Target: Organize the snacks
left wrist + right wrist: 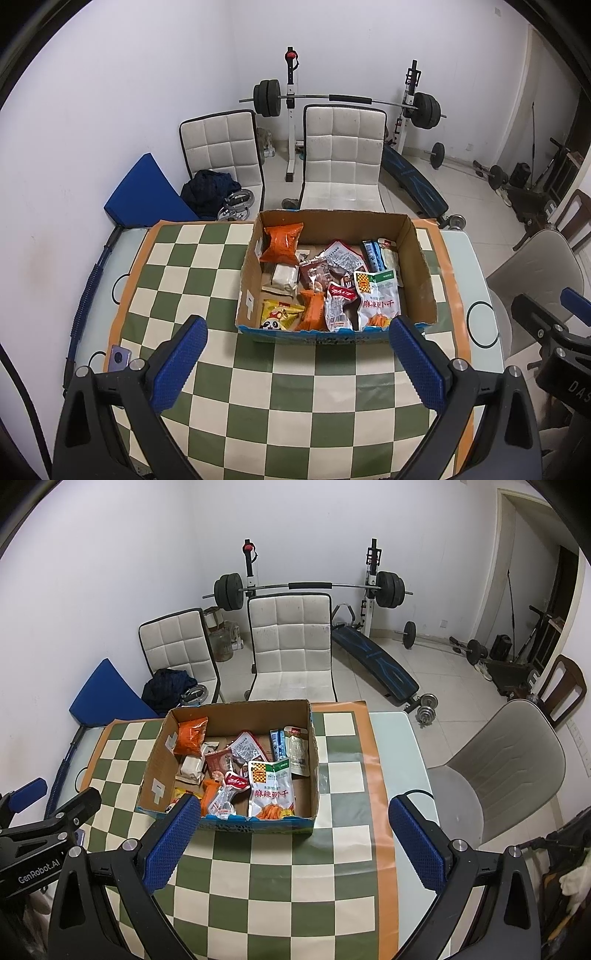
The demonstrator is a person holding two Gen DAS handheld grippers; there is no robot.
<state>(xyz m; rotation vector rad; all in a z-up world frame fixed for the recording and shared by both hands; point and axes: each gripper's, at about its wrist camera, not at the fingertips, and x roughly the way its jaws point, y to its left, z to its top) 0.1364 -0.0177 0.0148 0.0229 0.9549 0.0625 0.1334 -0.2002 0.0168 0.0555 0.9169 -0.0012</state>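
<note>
A cardboard box [421, 273] [159, 760] stands on the green-and-cream checkered tablecloth [295, 387] [280, 878]. Inside lie several snack packets: an orange bag [282, 243] [190, 734] at the back left, a white radish-strip pouch [378, 299] [271, 788] at the front, a red-and-white packet [340, 304] [229, 794], a yellow panda packet [279, 314]. My left gripper [297, 365] hovers open just before the box's front wall, nothing between its blue pads. My right gripper [291, 843] is open too, near the box's front right corner, and shows at the left wrist view's right edge [550, 317].
Two white padded chairs [341, 158] [290, 642] stand behind the table, a grey chair [506, 768] at its right. A phone [120, 358] lies at the table's left edge. A barbell rack [347, 99], bench and dumbbells fill the floor beyond.
</note>
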